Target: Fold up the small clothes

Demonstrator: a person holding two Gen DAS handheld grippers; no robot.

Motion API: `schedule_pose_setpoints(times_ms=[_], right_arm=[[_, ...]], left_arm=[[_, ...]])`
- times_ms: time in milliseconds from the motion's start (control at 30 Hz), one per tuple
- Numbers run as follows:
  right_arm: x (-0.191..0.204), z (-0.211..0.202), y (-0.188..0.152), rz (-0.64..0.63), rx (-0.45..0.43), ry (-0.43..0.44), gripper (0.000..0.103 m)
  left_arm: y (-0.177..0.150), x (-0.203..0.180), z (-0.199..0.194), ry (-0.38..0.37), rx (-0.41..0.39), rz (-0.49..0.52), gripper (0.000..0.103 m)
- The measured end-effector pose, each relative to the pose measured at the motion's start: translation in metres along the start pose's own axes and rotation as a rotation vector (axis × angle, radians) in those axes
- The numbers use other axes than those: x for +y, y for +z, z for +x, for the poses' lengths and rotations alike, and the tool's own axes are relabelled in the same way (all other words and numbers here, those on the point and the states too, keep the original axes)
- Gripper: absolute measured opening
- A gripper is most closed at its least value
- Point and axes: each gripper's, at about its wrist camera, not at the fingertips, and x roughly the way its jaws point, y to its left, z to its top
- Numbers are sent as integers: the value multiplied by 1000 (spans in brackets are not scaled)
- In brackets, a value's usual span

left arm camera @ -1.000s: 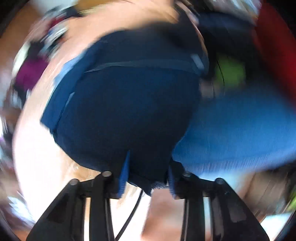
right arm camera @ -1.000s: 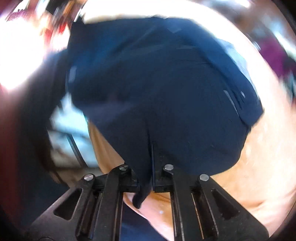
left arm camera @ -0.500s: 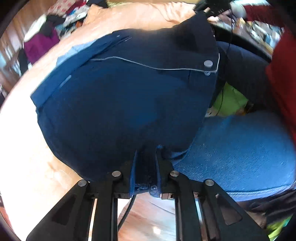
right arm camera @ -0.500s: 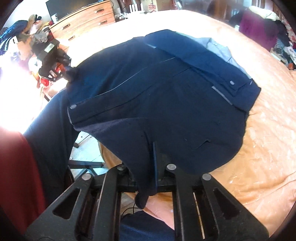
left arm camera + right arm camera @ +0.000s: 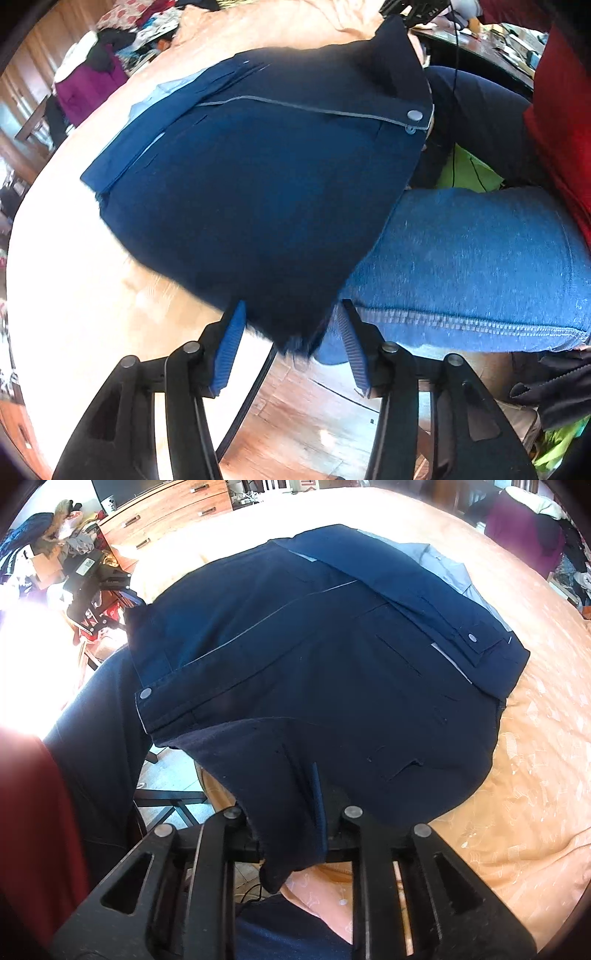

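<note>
Lying spread on the peach bedspread [image 5: 535, 775], the navy shorts [image 5: 332, 672] have their near edge hanging past the bed edge toward both grippers. Left gripper [image 5: 291, 332]: jaws wide apart, blue ribbed pads [image 5: 229, 347] showing on both sides, hem corner of the shorts drooping in the gap between them, not pinched. Right gripper [image 5: 317, 812]: jaws drawn in on a fold of the shorts' edge, cloth bunched between the pads and dangling below them. Waistband with a silver snap [image 5: 146, 693] sits off to the left in the right wrist view; a second snap [image 5: 472, 637] is on the far right corner. Light blue lining shows at the far edge. The person's jeans leg [image 5: 480, 266] is just beside the shorts in the left wrist view. Wooden floor [image 5: 314, 424] below.
</note>
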Motion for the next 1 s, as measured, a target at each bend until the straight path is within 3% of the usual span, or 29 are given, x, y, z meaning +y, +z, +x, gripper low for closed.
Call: schedule_pose_setpoints(times_ms=[100, 167, 333, 433, 567, 667, 700, 733, 833, 900, 1000], right_arm=[[0, 2, 0, -5, 4, -3, 21], [0, 3, 1, -13, 11, -11, 22], [-2, 3, 3, -30, 34, -30, 28], [-1, 4, 3, -32, 42, -32, 29], [-2, 6, 2, -26, 47, -29, 29], [-2, 8, 1, -25, 54, -25, 28], [-1, 9, 1, -27, 60, -24, 25], [0, 11, 0, -31, 68, -23, 12], [5, 12, -3, -41, 74, -17, 8], [2, 7, -3, -18, 46, -13, 7], [-9, -9, -2, 58, -27, 7, 7]], left_arm=[[-16, -9, 1, 59, 15, 2, 54], [-20, -19, 4, 118, 25, 56, 54], [-13, -34, 0, 273, -48, 189, 62], [-10, -39, 1, 298, -54, 269, 64], [-8, -50, 9, 255, -44, 355, 64], [-3, -50, 15, 210, -30, 366, 57], [-3, -49, 18, 192, -11, 362, 56], [-1, -47, 22, 180, 0, 358, 53], [2, -34, 19, 123, 12, 266, 41], [7, -24, 13, 102, -8, 185, 31], [13, -12, 4, 84, -47, 83, 24]])
